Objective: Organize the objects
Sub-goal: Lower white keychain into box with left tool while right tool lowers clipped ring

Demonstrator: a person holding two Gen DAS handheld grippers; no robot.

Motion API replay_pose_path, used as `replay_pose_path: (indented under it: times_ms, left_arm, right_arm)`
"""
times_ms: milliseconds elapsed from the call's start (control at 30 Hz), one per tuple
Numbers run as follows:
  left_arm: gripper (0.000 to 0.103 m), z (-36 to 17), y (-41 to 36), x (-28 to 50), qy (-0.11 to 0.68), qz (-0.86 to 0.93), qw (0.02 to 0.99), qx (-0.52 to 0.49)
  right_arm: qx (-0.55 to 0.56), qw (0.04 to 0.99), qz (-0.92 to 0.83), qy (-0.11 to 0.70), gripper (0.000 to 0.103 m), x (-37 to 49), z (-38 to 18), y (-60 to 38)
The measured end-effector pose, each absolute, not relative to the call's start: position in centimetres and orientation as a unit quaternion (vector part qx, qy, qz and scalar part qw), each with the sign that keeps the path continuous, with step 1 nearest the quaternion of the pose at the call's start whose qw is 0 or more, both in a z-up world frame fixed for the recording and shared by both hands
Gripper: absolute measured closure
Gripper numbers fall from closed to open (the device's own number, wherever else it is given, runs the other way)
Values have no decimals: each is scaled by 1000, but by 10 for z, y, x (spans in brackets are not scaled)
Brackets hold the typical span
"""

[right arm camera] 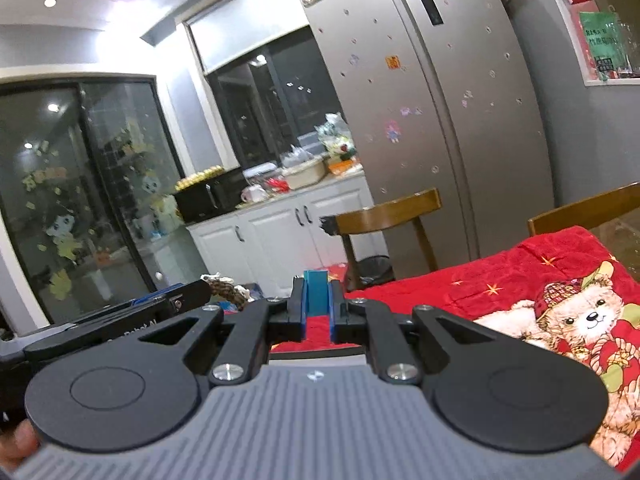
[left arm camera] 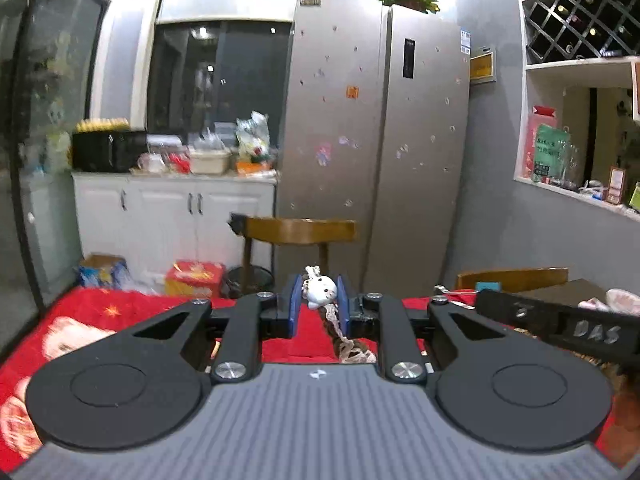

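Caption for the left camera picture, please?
Left gripper holds a small white charm on a lace strap above the red blanket.

Warm indoor light came from ceiling spotlights (right arm camera: 50,2), which glared off the dark glass doors (right arm camera: 80,184) and washed out the white wall above. Both fisheye views bowed straight lines at the edges, and the background looked slightly soft and blurred.

A table carries everything here, and a red blanket (right arm camera: 520,280) with a teddy bear print (right arm camera: 580,316) and small gold stars covers most of its top. At the far right corner the blanket ends and the dark bare tabletop (left arm camera: 568,290) shows. A pale pink thing (left arm camera: 618,300), too blurred to identify, lies on that bare part.
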State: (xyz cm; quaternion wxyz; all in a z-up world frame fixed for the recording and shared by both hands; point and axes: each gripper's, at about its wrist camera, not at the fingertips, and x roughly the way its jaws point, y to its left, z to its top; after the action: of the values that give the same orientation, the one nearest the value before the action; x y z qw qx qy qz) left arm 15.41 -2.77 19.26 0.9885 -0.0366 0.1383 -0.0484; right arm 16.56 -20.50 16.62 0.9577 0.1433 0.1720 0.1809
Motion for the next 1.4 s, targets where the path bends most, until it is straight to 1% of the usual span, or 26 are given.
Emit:
replay_pose_path:
  times_ms: [167, 400, 833, 1133, 1400]
  left_arm:
    - [80, 177, -32, 190, 163, -75, 981, -67]
    - [80, 142, -36, 230, 194, -109, 973, -68]
    - [80, 70, -52, 270, 250, -105, 962, -30]
    - [80, 52, -54, 277, 262, -84, 961, -6]
    - [80, 45, -55, 282, 298, -52, 953, 11]
  right_arm:
    - [146, 954, 169, 198, 91, 191, 146, -207]
    - [144, 951, 152, 226, 91, 218, 116, -212]
    - [125, 936, 125, 305, 91, 253, 62, -206]
    - [99, 935, 120, 318, 91, 265, 48, -192]
    - [100, 929, 117, 337, 91, 270, 42, -194]
